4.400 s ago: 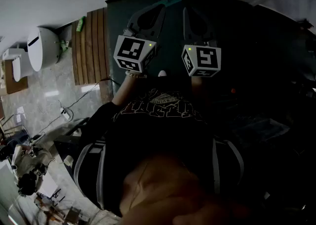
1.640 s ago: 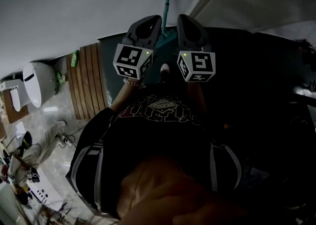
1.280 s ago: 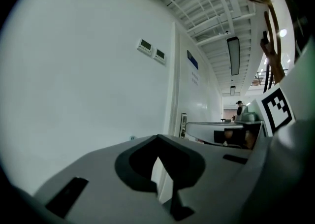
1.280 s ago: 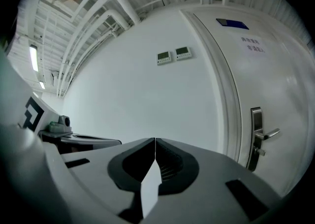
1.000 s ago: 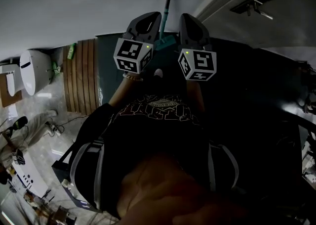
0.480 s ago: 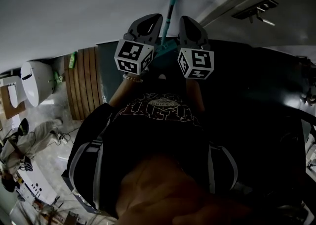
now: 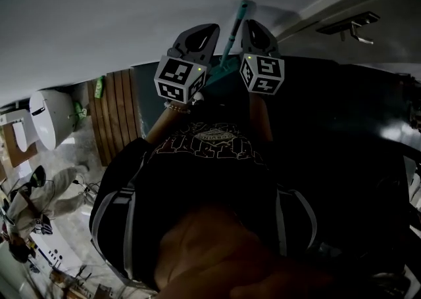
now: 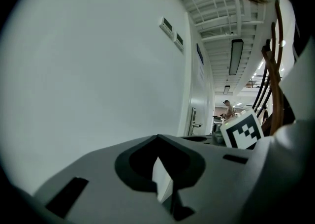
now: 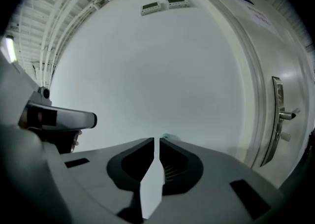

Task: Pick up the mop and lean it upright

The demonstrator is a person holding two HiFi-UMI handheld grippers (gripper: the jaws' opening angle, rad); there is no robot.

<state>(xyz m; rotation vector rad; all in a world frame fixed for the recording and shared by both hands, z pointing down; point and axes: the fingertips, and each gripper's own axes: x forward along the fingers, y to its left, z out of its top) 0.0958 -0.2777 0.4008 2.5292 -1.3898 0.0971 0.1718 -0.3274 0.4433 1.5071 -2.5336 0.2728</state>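
The mop has a teal handle [image 7: 235, 27] that stands up against the white wall [image 7: 118, 15], with its teal head [image 7: 217, 75] low on the dark floor. In the head view the handle runs up between my two grippers. My left gripper [image 7: 210, 28] is just left of it and my right gripper [image 7: 250, 23] just right of it. In the left gripper view the left gripper [image 8: 157, 137] points at the bare wall, jaws together, nothing between them. In the right gripper view the right gripper [image 9: 157, 140] is also shut and empty; a teal speck [image 9: 166, 136] shows beside its tip.
A door with a metal lever handle [image 7: 359, 25] stands right of the mop; the same handle [image 9: 281, 114] shows in the right gripper view. A wooden slat mat [image 7: 116, 112] and a white toilet [image 7: 47, 119] lie to the left. Cables and clutter sit at lower left.
The handle now leans further right in the head view. Both grippers have stayed beside it, and the right one has drawn closer to it.
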